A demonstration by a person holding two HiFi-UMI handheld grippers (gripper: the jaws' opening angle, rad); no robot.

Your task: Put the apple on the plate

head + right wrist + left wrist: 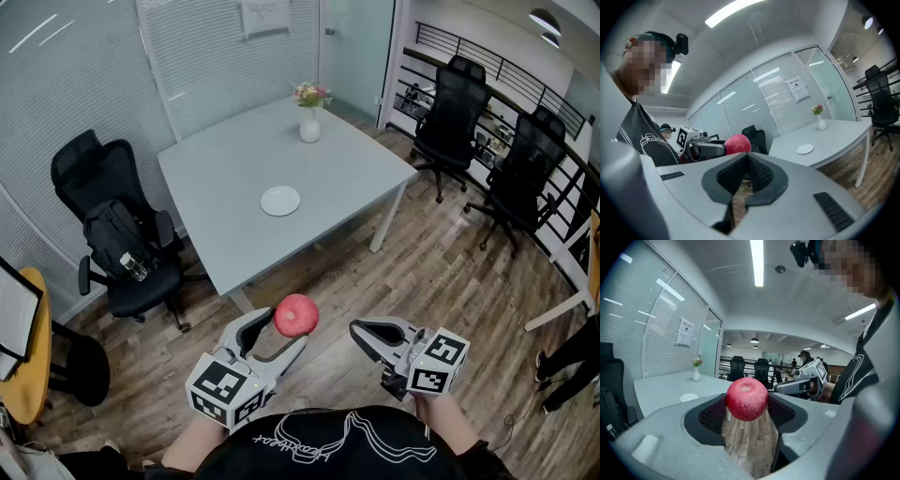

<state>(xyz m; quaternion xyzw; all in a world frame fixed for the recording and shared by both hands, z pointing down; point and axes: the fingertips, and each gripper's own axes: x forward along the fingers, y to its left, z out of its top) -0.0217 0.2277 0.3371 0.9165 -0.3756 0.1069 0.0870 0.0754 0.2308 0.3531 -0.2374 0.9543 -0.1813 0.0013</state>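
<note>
Now, round glossy red apple (pixel 296 315) pinched in left claw (pixel 286 330) (right claw (pixel 364 330) pressed together, empty).

red apple (pixel 296 315); white plate (pixel 280 201); grey table (pixel 225 159)

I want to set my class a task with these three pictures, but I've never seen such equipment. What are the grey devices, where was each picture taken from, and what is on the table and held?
No robot here: a person holds a grey claw in each hand; the patterned cubes belong to them. One picture comes from a camera on the person's head, looking down; the other two from cameras riding on each claw. The left claw grips a red apple over the wooden floor. The right claw is shut and empty. On the table stand an empty white plate and a vase of flowers.
</note>
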